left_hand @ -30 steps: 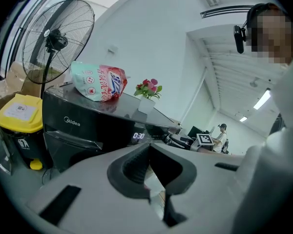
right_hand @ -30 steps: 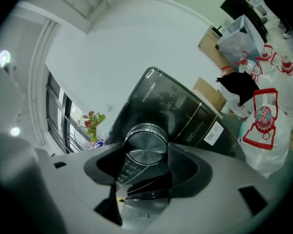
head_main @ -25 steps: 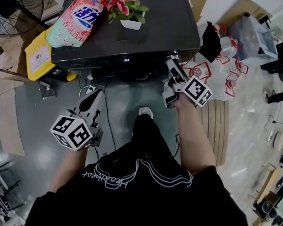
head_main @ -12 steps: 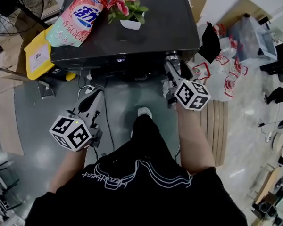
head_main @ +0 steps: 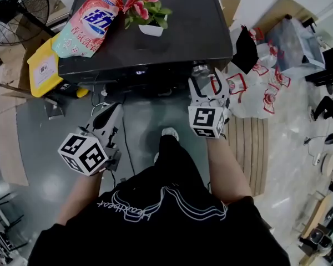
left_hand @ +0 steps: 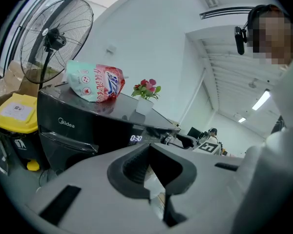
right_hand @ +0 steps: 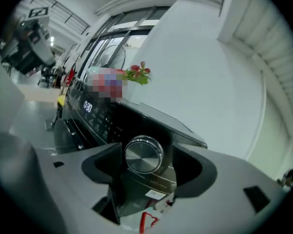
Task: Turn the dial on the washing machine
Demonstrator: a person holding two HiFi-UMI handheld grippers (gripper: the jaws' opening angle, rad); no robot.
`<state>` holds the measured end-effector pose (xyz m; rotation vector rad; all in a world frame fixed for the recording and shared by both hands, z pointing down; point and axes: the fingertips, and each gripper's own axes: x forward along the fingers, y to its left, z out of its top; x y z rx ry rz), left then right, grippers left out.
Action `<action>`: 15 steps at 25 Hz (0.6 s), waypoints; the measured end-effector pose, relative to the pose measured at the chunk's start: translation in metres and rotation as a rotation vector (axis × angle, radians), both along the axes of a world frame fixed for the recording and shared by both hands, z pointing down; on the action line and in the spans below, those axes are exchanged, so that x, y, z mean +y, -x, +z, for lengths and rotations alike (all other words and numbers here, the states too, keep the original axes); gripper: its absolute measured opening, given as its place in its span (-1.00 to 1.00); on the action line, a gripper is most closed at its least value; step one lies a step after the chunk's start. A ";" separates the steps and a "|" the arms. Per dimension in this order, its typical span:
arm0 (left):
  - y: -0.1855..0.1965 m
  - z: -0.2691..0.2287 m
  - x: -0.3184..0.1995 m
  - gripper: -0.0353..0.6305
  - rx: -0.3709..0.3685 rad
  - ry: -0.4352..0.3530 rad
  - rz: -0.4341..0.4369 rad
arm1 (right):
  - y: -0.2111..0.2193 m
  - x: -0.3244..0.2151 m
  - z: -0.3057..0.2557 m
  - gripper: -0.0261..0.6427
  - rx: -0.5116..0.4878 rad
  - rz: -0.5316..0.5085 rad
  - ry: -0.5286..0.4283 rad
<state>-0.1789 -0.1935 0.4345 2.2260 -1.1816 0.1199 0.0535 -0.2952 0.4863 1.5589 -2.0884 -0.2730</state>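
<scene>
As jaws open, dial (right_hand: 143,154) sits between.

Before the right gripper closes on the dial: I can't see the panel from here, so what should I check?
1. Dial between the jaws of the right gripper: ok, centred.
2. Jaws wide enough: ok, they have just been opening and stand clear of the dial.
3. Display lit: ok.
4. Left gripper out of the way: ok, shut, back from the washing machine.
5. Dial's setting mark: cannot tell.
</scene>
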 end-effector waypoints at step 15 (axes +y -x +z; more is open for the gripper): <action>-0.002 0.007 -0.004 -0.88 0.012 0.018 0.010 | 0.010 -0.009 0.020 -0.10 0.386 -0.052 -0.064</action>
